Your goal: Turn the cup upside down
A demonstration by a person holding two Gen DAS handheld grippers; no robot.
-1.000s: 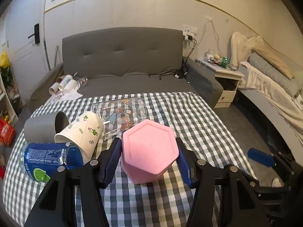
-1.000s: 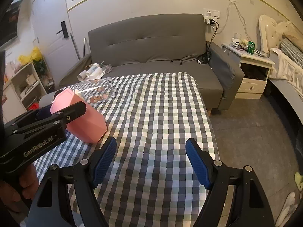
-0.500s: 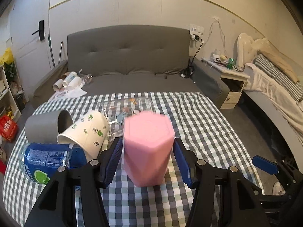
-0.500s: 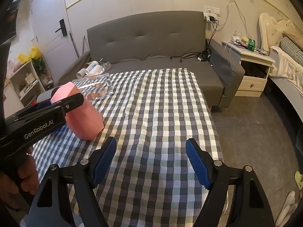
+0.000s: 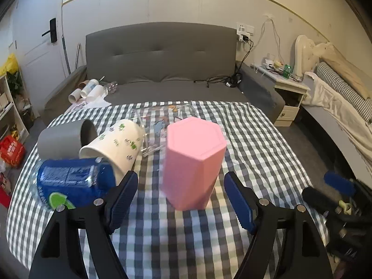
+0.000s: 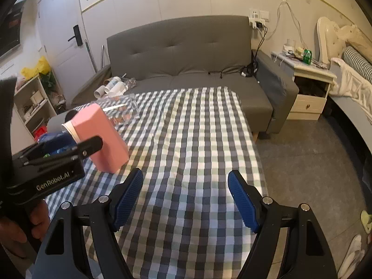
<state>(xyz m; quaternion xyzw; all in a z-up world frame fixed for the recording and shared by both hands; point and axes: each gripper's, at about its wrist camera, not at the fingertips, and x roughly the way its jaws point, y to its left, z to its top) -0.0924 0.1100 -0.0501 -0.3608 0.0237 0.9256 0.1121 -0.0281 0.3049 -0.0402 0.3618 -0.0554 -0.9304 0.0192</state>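
Note:
A pink hexagonal cup stands on the checked tablecloth with its closed base up. It also shows in the right wrist view. My left gripper is open, its blue pads on either side of the cup's lower part and clear of it. My right gripper is open and empty over bare cloth, to the right of the cup.
A white printed cup, a grey cup, a blue can and a clear glass cup lie on their sides left of and behind the pink cup. A grey sofa stands beyond the table. A nightstand stands at right.
The pink cup went from tilted in the left gripper's grip to standing base up on the cloth. The left gripper has opened and let it go. The right gripper has stayed put.

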